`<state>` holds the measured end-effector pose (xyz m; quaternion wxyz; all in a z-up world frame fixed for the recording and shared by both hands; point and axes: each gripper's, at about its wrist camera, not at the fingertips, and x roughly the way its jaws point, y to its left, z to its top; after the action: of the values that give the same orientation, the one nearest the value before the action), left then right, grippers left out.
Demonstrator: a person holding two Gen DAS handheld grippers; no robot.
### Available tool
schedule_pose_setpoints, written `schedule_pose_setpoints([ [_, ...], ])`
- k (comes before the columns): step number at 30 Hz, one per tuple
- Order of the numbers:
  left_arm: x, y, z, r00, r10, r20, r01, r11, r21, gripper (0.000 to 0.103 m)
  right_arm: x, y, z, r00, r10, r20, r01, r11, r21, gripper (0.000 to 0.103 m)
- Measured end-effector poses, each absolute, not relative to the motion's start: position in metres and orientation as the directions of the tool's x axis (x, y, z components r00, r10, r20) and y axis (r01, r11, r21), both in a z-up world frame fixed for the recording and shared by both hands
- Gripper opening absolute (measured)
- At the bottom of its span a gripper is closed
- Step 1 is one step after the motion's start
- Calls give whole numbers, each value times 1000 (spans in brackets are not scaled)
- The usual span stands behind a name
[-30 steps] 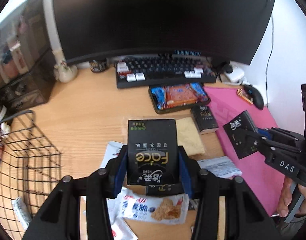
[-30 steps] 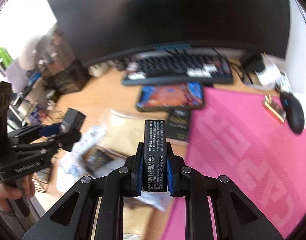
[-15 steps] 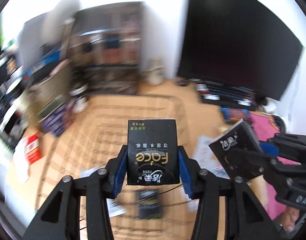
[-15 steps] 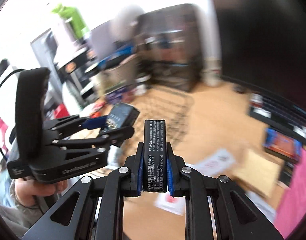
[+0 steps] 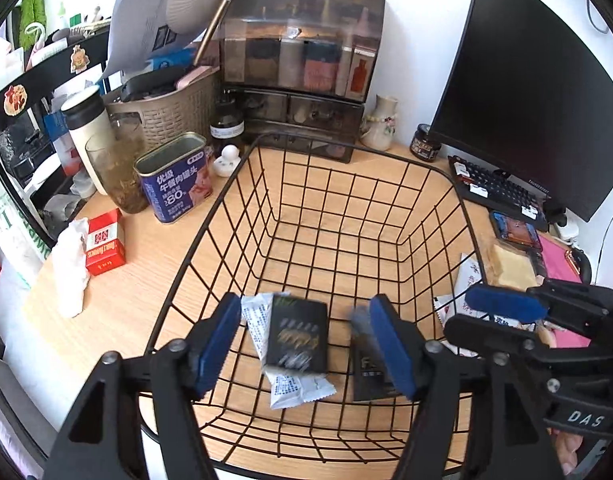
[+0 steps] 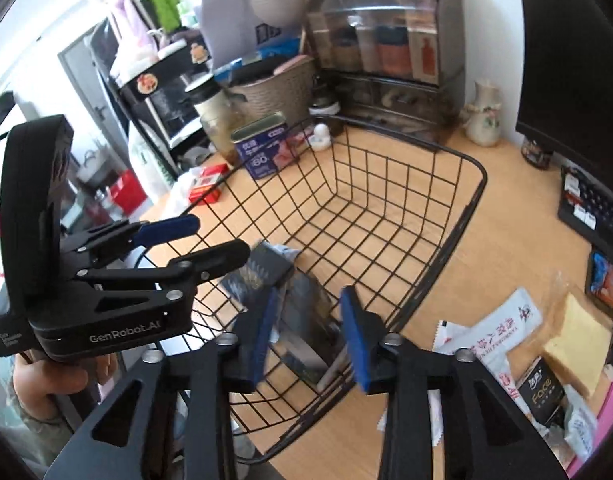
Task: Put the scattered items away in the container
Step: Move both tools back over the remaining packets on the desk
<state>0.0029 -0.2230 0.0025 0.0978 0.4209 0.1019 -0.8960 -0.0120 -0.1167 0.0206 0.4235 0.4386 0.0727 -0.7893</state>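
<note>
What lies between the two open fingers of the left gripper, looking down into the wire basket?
In the left wrist view, a black packet lies on a white sachet in the wire basket, between the left gripper fingers.

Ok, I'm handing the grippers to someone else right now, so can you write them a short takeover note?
Left gripper: open, empty, above the near end of the black wire basket.
Right gripper: open, empty, over the same basket's near edge.
In the basket: a black tissue pack on a white snack wrapper, and a second black pack beside them, blurred.
Left on the desk to the basket's right: white sachet, black Face pack, yellow sponge-like block, plus smaller wrappers.
Next, probably: fetch those.
</note>
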Motion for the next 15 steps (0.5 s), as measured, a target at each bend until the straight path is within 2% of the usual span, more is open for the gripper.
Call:
schedule_pose_setpoints([
  [8,-7,-184,18,-649,-39,-760,186,-977,-109,72,-17,-53,50,-348,-608,-713,693,-679,241,40],
  [15,-35,-109,26,-651,53,-757,32,-995,-97,72,-36,60,59,-484,-517,-706,542,-811,222,40],
])
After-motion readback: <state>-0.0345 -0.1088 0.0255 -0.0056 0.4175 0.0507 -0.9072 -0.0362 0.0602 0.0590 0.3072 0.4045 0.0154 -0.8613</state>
